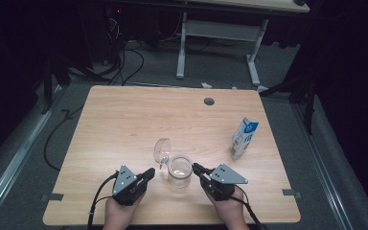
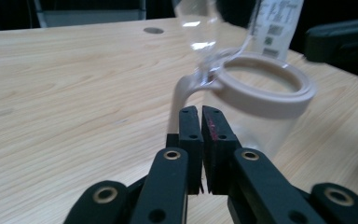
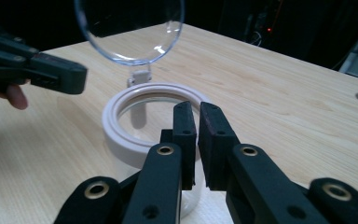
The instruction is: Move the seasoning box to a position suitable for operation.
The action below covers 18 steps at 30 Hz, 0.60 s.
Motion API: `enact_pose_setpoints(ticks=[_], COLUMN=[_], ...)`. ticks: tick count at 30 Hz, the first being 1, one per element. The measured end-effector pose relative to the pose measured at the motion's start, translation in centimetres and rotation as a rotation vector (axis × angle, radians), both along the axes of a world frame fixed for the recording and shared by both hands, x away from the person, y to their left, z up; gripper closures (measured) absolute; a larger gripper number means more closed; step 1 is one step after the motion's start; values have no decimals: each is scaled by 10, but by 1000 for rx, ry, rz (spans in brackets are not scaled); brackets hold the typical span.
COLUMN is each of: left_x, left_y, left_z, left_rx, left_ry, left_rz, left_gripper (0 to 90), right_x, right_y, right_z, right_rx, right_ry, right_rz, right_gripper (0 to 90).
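High view: clear jar with hinged lid raised between my left gripper and right gripper; both jaws nearly together, empty. Looks rigid, slippery, breakable; grip white rim.

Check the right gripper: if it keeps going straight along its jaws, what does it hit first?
Most likely the clear jar: the right gripper points at its pale rim just ahead, with nothing between. Depth is hard to judge; its jaws are nearly shut and hold nothing.

Clear glass jar, upright, hinged lid open
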<state>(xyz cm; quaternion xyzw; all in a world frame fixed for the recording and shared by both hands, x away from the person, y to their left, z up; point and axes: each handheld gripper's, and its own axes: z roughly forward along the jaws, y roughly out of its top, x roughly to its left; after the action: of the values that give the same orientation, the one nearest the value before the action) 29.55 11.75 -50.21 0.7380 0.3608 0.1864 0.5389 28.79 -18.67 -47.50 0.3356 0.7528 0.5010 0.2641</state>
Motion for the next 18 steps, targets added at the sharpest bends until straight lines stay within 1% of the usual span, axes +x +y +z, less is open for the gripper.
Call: enact_pose_setpoints(ticks=[3,4,5,6,7,8,9,12,13,14,16,18], left_x=[2,4,4,5,7,8,10,14,17,17,19,20], left_y=[14,23,23,28,34,39,46,58,65,65,71,76], left_z=[-2,-3,-3,-3,-3,-3,-3,-5,-7,-7,-10,-13], left_rx=[35,53,53,55,67,74,78,93,102,102,104,83], left_ry=[5,6,6,7,7,8,13,17,22,22,27,35], left_rz=[15,27,27,33,41,49,59,78,87,87,93,97], left_gripper=[850,840,835,835,825,825,822,814,804,798,784,748], right_x=[1,2,2,2,3,3,4,7,8,8,11,14], right_y=[-6,-10,-10,-12,-17,-17,-19,-27,-31,-31,-35,-40], right_z=[1,2,2,3,3,3,3,0,-2,-2,-4,-7], right_rx=[11,14,14,16,21,21,22,15,11,11,6,-1], right_ry=[-7,-8,-8,-11,-11,-11,-10,-6,-3,-3,1,9], right_rz=[-20,-41,-41,-49,-67,-67,-78,-112,-134,-134,-154,-175], right_gripper=[834,822,822,817,808,808,806,794,790,790,783,775])
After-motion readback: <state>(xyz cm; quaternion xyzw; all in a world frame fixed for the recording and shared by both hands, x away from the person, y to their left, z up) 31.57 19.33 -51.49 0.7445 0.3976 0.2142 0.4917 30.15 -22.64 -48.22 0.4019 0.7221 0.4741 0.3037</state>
